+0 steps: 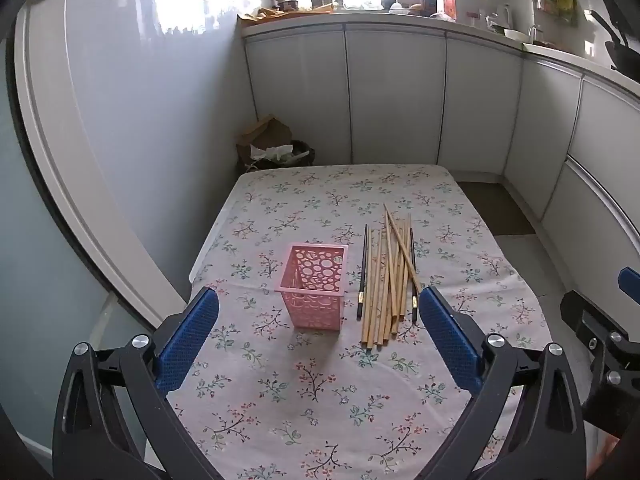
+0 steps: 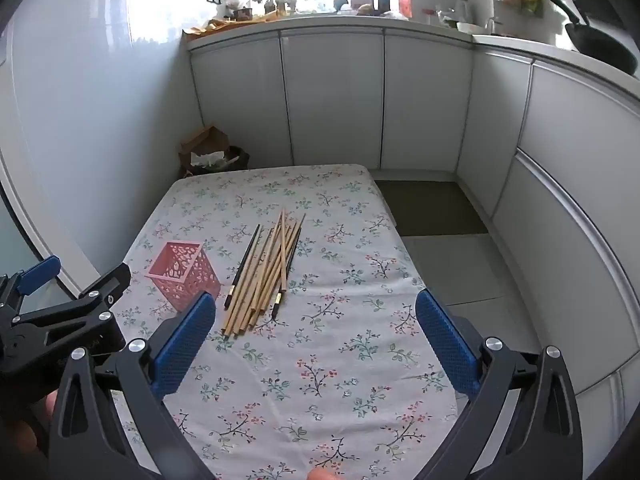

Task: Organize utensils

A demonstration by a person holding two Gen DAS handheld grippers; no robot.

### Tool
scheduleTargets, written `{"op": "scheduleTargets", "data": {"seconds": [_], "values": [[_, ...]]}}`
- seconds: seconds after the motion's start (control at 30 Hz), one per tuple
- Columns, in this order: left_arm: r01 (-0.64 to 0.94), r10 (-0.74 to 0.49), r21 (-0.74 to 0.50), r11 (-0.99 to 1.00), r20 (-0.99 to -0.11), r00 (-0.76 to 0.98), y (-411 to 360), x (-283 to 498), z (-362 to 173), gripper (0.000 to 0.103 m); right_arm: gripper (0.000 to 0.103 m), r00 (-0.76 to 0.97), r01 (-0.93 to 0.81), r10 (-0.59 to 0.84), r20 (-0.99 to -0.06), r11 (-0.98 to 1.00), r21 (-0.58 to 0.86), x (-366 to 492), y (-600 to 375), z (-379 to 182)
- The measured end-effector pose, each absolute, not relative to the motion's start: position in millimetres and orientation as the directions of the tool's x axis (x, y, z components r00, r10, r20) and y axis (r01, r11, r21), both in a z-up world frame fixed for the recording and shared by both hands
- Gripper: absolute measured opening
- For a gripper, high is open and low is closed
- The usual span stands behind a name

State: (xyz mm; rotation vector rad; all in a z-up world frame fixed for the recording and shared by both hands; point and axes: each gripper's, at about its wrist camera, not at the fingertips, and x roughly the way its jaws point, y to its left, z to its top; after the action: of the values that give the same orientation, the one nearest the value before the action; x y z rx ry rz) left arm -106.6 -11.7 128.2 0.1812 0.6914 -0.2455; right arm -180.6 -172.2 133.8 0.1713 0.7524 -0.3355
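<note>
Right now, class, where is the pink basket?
In both views the pink basket stands upright on the floral tablecloth, just left of the chopsticks and apart from them.

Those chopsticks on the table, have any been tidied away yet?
Not yet. The pink basket stands empty, and the chopsticks all lie in a loose pile beside it. Both the left gripper and right gripper hover open, holding nothing. Everything remains to do.

On the floral-clothed surface (image 1: 360, 400) stands 1 pink perforated plastic basket (image 1: 315, 290), square and open-topped. Beside it lie 2 black chopsticks with gold bands (image 1: 363, 270) and a loose pile of roughly 10 pale bamboo chopsticks (image 1: 386, 280); overlaps prevent an exact count.
</note>
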Motion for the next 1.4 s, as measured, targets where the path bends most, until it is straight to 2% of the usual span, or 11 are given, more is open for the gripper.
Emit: {"op": "scheduleTargets", "data": {"seconds": [0.37,1.4], "values": [[0.280,-0.149,0.099,0.955,-0.656,0.740,-27,-91,102,0.096,0.097,0.672,0.356,-0.229,-0.705,0.934,0.036,-175,-179,113],[0.275,-0.142,0.105,0.956,-0.652,0.745,-38,-81,58,0.096,0.097,0.653,0.340,-0.218,-0.725,0.940,0.023,-163,-179,104]]}}
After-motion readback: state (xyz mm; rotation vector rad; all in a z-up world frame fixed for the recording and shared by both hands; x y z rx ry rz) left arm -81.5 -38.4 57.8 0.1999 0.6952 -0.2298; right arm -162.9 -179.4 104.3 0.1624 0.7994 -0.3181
